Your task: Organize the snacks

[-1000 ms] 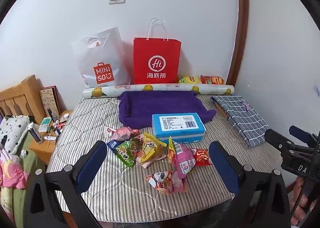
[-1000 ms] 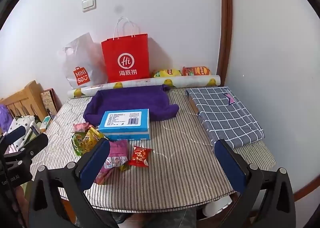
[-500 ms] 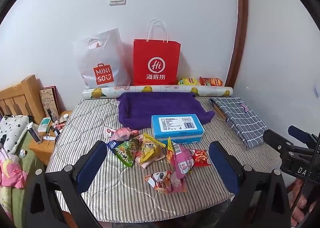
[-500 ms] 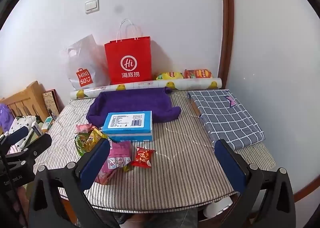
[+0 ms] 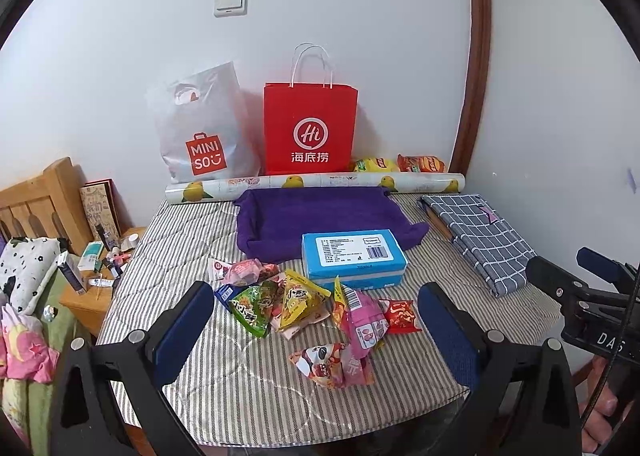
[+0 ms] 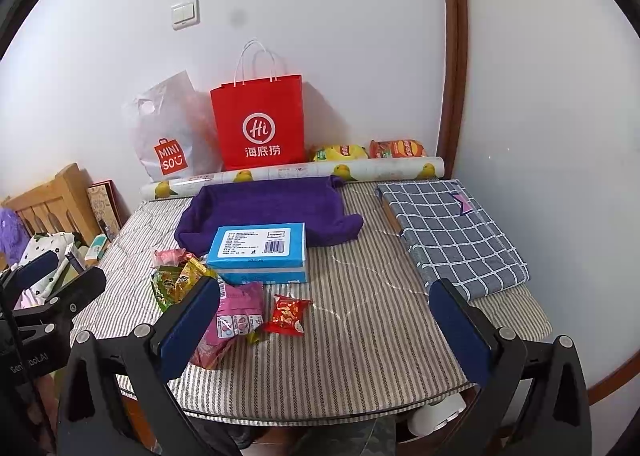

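1. Snack packets lie loose in a cluster on the striped table cover, just in front of the blue box, which sits at the front edge of the purple cloth tray.
2. Left gripper: jaws spread wide and empty. The cluster lies straight ahead, between and beyond the blue pads; the cluster's long axis runs left to right, across the jaw gap.
3. Right gripper: jaws likewise spread, holding nothing. The packets lie ahead and to its left, the pink packet partly hidden behind the left pad; only the small red packet sits clear in the gap.
4. Judgement: the left hand is better centred on the heap; the right is better placed for the red packet alone.
5. Count (overlaps make this approximate): about eight loose packets in the left view, among them one green, one yellow, one small red; one blue box; one purple tray.
6. Background: two chip bags behind a patterned roll, one red paper bag, one white plastic bag, one checked folded cloth.
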